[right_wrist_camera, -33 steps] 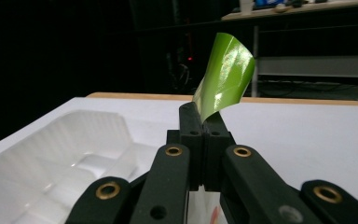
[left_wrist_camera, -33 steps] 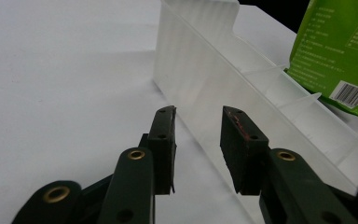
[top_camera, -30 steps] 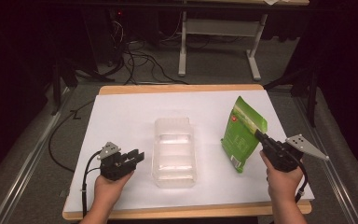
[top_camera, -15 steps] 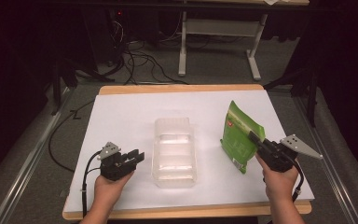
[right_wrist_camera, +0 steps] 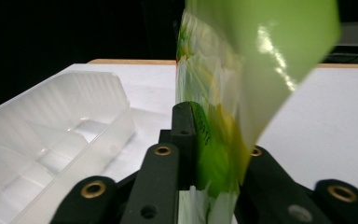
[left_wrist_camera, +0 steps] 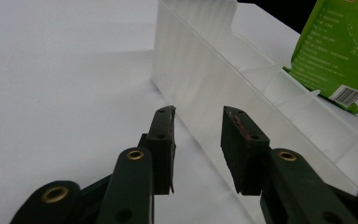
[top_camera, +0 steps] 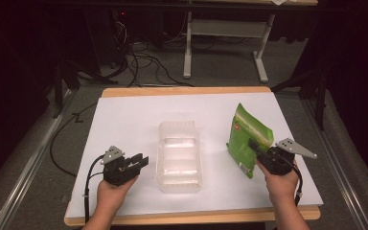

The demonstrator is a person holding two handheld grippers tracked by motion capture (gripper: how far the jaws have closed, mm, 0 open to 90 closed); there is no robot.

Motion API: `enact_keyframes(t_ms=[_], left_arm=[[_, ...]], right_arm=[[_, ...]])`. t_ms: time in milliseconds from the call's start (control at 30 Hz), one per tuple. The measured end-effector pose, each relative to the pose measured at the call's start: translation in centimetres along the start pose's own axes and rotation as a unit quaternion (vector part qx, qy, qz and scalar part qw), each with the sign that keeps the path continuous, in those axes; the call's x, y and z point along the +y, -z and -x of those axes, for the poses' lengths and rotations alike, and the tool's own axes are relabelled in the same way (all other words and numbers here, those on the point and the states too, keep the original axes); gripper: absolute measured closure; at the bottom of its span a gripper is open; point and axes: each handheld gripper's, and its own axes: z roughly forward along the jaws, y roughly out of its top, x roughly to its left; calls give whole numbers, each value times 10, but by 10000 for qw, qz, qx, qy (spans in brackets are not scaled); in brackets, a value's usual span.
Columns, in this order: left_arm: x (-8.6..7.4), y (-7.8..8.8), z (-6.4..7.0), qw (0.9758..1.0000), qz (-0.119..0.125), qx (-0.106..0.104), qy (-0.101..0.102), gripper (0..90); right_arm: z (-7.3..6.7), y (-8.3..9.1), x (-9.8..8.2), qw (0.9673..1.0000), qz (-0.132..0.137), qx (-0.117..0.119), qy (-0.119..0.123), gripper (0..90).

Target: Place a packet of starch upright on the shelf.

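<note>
A green pouch (top_camera: 247, 139) stands tilted at the right of the white table, its lower end off the sheet. My right gripper (top_camera: 255, 146) is shut on that end; its jaws have just been closing with the pouch (right_wrist_camera: 223, 70) pressed between the pads (right_wrist_camera: 184, 135). A clear plastic tray (top_camera: 179, 127) with dividers lies empty in the middle. My left gripper (top_camera: 141, 160) rests at the tray's left side, open, with nothing between its jaws (left_wrist_camera: 198, 135). In the left gripper view the tray wall (left_wrist_camera: 205, 79) runs just ahead and the pouch (left_wrist_camera: 335, 46) shows beyond it.
White sheet (top_camera: 134, 120) covers the wooden tabletop, with bare room at the back and left. The table's front edge (top_camera: 182, 218) lies just under both hands. Cables (top_camera: 139, 67) and a desk frame (top_camera: 225, 33) sit on the dark floor behind.
My right gripper has sunk a little and drifted left with the green pouch, which now leans lower. The left gripper and the tray have stayed put.
</note>
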Motion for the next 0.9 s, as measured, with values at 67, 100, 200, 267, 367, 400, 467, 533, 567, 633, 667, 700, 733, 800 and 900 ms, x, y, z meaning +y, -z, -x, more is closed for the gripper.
enact_keyframes(t_ms=[67,100,200,267,367,400,467,533,567,633,667,700,733,800,900], left_arm=[[0,0,0,10000,-2,2,1,651],[0,0,0,10000,-5,5,-3,651],[0,0,0,10000,-24,25,-28,650],[0,0,0,10000,-21,43,-40,650],[-1,0,1,9999,-23,85,-110,647],[-1,0,1,9999,-23,85,-110,646],[-1,1,2,9998,-31,135,-172,643],[-2,2,2,9996,-36,188,-219,639],[-2,3,3,9994,-33,232,-255,637],[-3,4,4,9989,-48,328,-344,632],[-4,4,5,9985,-62,376,-384,628],[-4,4,5,9985,-62,376,-384,620],[-5,5,7,9976,-86,484,-480,612],[-6,6,9,9967,-94,589,-559,594],[-7,7,10,9953,-111,714,-642,570]], right_arm=[[2,0,0,10000,-9,22,-3,861],[2,0,1,10000,-12,56,10,862],[3,-1,2,10000,-37,85,12,864],[3,-1,2,9999,-42,97,48,864],[3,-1,4,9999,-53,97,102,865],[3,-1,4,9999,-53,98,104,865],[2,-1,6,9998,-46,126,145,866],[1,-1,7,9997,-28,160,181,866],[0,-1,8,9997,-15,157,197,866],[0,0,10,9995,21,239,203,866],[-1,0,11,9994,46,259,211,866],[-1,0,13,9993,72,299,217,866],[-2,0,14,9992,89,340,208,866],[-3,-1,16,9990,105,387,221,866],[-4,-2,18,9985,141,471,233,866]])
